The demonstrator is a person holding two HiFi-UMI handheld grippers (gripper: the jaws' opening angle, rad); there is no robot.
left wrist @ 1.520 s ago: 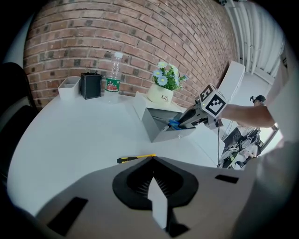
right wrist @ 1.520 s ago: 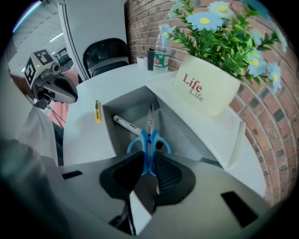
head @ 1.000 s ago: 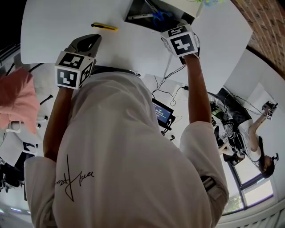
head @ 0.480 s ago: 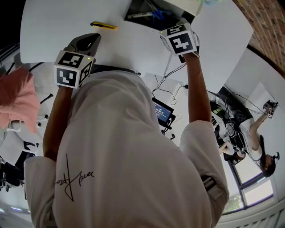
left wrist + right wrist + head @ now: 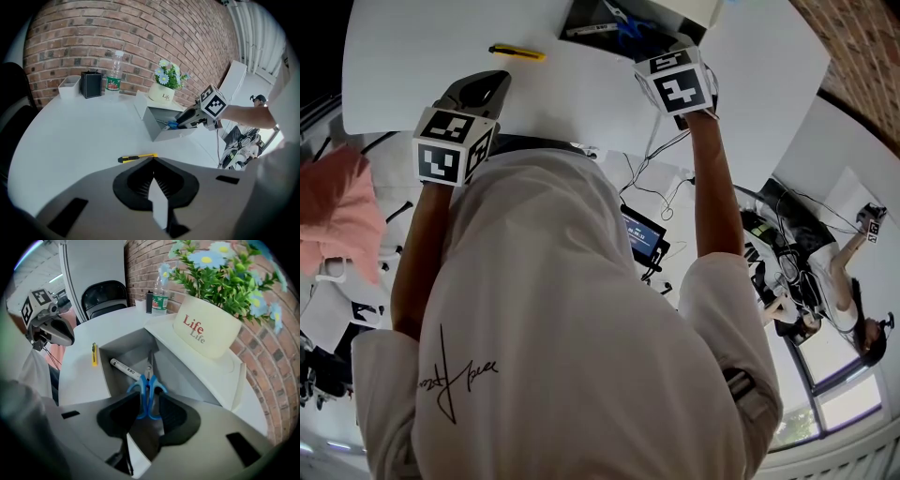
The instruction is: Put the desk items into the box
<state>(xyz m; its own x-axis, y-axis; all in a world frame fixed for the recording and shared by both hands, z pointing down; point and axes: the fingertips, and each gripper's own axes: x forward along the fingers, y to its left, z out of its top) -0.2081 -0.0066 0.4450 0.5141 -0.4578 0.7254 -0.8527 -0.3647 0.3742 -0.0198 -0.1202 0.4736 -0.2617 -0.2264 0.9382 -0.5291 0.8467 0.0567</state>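
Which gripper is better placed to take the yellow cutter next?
Left. The yellow cutter lies just ahead of the left gripper, which is shut and empty. The right gripper is over the box; its jaws have just been opening around the scissors.

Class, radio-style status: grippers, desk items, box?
Left gripper shut, empty. Right gripper: fingers just opened, scissors between them, in the box. Yellow cutter on table, nothing blocking.

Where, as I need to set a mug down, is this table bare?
Bare: the white tabletop between the yellow utility knife and the black square holder and plastic bottle. Crowded: the open grey box holding blue-handled scissors and a white marker.
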